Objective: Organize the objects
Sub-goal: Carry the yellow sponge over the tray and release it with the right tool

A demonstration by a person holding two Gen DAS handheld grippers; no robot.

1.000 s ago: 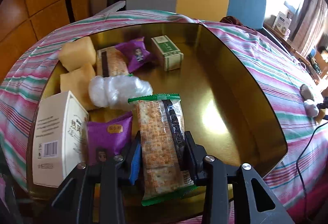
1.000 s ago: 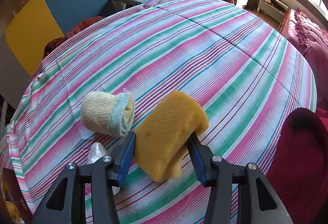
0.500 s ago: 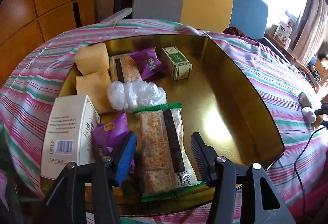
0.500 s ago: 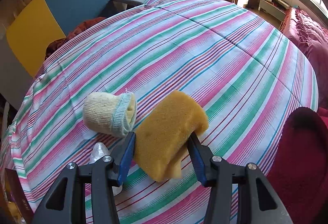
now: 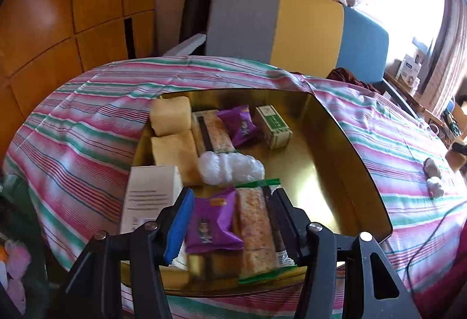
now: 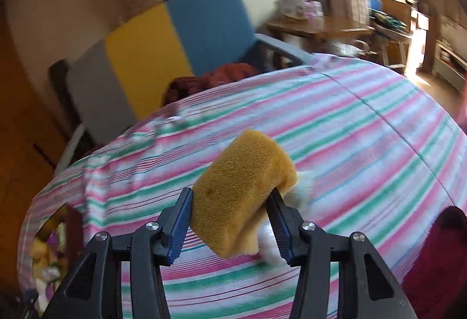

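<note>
We can't really make out the pale blurry thing [image 6: 302, 190] tucked behind the yellow sponge [image 6: 242, 196], which our right gripper [image 6: 232, 227] squeezes above the striped tablecloth [image 6: 350, 129], while our left gripper [image 5: 230, 227] hangs parted and empty over the cracker pack [image 5: 256, 228] in the gold tray [image 5: 329, 149].

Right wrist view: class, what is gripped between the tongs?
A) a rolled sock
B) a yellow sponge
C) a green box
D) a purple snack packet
B: the right tongs are closed on a yellow sponge, held clear above the striped tablecloth.
</note>
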